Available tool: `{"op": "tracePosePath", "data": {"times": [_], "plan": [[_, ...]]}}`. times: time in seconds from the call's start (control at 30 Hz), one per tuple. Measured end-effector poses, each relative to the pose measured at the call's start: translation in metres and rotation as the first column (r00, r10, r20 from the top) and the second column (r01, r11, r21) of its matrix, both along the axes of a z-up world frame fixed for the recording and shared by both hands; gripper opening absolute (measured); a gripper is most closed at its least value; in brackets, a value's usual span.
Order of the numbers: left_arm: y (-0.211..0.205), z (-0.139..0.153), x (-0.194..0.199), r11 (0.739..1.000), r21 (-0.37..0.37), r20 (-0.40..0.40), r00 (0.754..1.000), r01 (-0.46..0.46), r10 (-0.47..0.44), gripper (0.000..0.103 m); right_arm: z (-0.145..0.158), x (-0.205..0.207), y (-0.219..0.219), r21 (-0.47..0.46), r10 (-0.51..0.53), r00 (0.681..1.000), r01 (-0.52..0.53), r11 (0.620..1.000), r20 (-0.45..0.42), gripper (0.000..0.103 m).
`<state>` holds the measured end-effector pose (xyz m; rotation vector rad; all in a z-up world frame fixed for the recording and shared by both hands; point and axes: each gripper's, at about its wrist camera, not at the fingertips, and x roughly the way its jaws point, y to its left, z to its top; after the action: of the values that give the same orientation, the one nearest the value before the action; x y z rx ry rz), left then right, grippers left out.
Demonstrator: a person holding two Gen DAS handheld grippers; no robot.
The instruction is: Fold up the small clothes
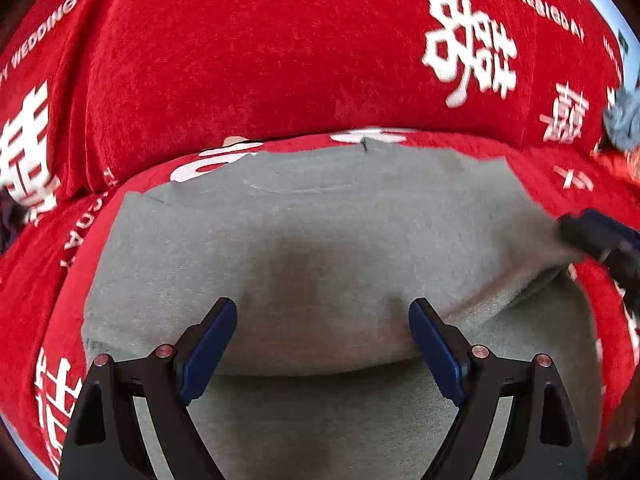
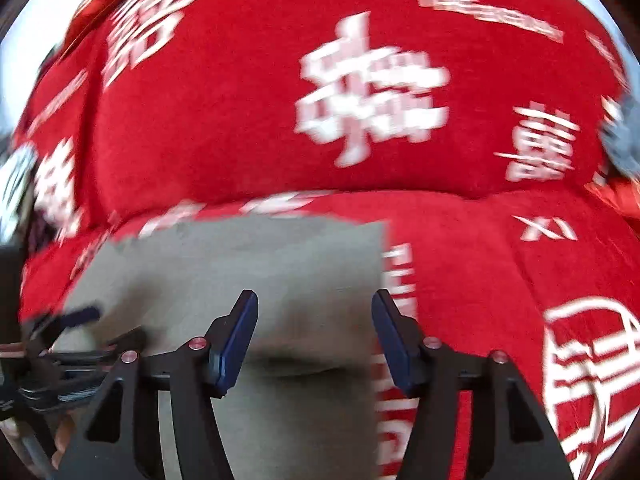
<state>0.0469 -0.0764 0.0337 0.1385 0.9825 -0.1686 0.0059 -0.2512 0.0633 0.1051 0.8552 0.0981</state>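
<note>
While hovering with jaws apart and empty, left gripper (image 1: 323, 344) and right gripper (image 2: 315, 334) over the grey garment (image 1: 304, 248) folded once on the red cloth (image 1: 240, 60), fold edge at 6 o'clock: likely mid-fold, next needing a pinch on that edge

Garment (image 1: 320, 240) lies flat on the printed cloth (image 1: 260, 60), which extends beyond it at 9, 12 and 3 o'clock. Left gripper (image 1: 323, 344) stands over the garment's fold at 6 o'clock; right gripper (image 2: 315, 336) over its 3 o'clock edge, entering the left view at 3 o'clock.
</note>
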Motion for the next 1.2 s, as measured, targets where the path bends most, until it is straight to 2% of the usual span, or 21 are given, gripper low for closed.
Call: {"op": "tracePosePath", "data": {"times": [0.07,0.1,0.13,0.17,0.2,0.27,0.37,0.43,0.5,0.57,0.63,0.77,0.83,0.97,1.03,1.13,1.2], "plan": [[0.003,-0.006,0.001,1.000,-0.002,-0.016,1.000,-0.006,0.005,0.089,-0.019,0.004,0.004,-0.050,-0.016,0.998,0.013,0.999,-0.064,0.063],[0.007,-0.007,0.001,1.000,-0.013,-0.017,1.000,-0.014,0.013,0.098,-0.029,0.006,0.001,-0.061,-0.033,0.995,0.027,0.998,-0.096,0.061],[0.011,-0.007,0.003,1.000,-0.008,-0.018,0.999,-0.029,0.029,0.103,-0.034,0.005,-0.002,-0.047,-0.029,0.995,0.024,0.999,-0.092,0.061],[0.016,-0.008,0.005,0.999,-0.027,-0.030,0.999,-0.034,0.033,0.103,-0.034,0.002,-0.003,-0.047,-0.023,0.997,0.019,0.999,-0.071,0.061],[0.021,-0.007,0.006,0.998,-0.055,-0.048,0.998,-0.033,0.031,0.103,-0.034,0.002,-0.002,-0.060,-0.016,0.997,0.012,0.998,-0.073,0.061],[0.029,0.003,0.001,0.996,-0.054,-0.034,0.997,-0.070,0.068,0.103,-0.022,-0.002,0.002,-0.077,-0.029,0.997,0.024,0.997,-0.070,0.062],[0.045,0.017,-0.012,0.991,-0.106,-0.013,0.996,-0.087,0.086,0.103,0.001,-0.024,0.011,-0.020,-0.027,1.000,0.026,0.999,-0.011,0.063],[0.055,0.019,-0.024,0.987,-0.121,-0.014,0.995,-0.101,0.100,0.103,0.001,-0.035,0.022,0.005,-0.011,1.000,0.011,1.000,-0.029,0.065],[0.057,0.011,-0.032,0.991,-0.090,-0.029,0.995,-0.096,0.094,0.103,-0.012,-0.039,0.038,-0.004,0.029,0.997,-0.029,1.000,-0.078,0.066],[0.059,0.000,-0.037,0.993,-0.044,-0.055,0.993,-0.108,0.105,0.103,-0.031,-0.038,0.053,-0.054,0.033,0.989,-0.042,0.998,-0.145,0.066],[0.064,-0.008,-0.046,0.992,-0.035,-0.070,0.991,-0.119,0.116,0.103,-0.035,-0.049,0.063,-0.121,0.026,0.993,-0.041,0.992,-0.119,0.067],[0.068,-0.004,-0.083,0.996,-0.019,-0.052,0.995,-0.087,0.086,0.103,-0.037,-0.085,0.073,-0.144,0.055,0.990,-0.075,0.987,-0.133,0.080],[0.070,-0.003,-0.108,0.998,-0.003,-0.048,0.997,-0.064,0.063,0.103,-0.039,-0.112,0.077,-0.183,0.088,0.991,-0.106,0.977,-0.102,0.080],[0.080,-0.003,-0.141,0.999,-0.015,-0.073,0.996,-0.048,0.047,0.103,-0.043,-0.161,0.071,-0.181,0.108,0.989,-0.125,0.976,-0.097,0.081],[0.083,-0.003,-0.161,1.000,0.016,-0.038,0.999,-0.023,0.024,0.103,-0.043,-0.182,0.071,-0.213,0.119,0.987,-0.139,0.967,-0.105,0.081],[0.085,0.001,-0.179,1.000,0.028,-0.036,0.999,-0.006,0.007,0.103,-0.042,-0.193,0.069,-0.217,0.102,0.979,-0.140,0.966,-0.179,0.083],[0.081,0.012,-0.184,1.000,-0.001,-0.009,1.000,0.015,-0.015,0.103,-0.026,-0.203,0.080,-0.175,0.147,0.983,-0.164,0.971,-0.108,0.083]]}}
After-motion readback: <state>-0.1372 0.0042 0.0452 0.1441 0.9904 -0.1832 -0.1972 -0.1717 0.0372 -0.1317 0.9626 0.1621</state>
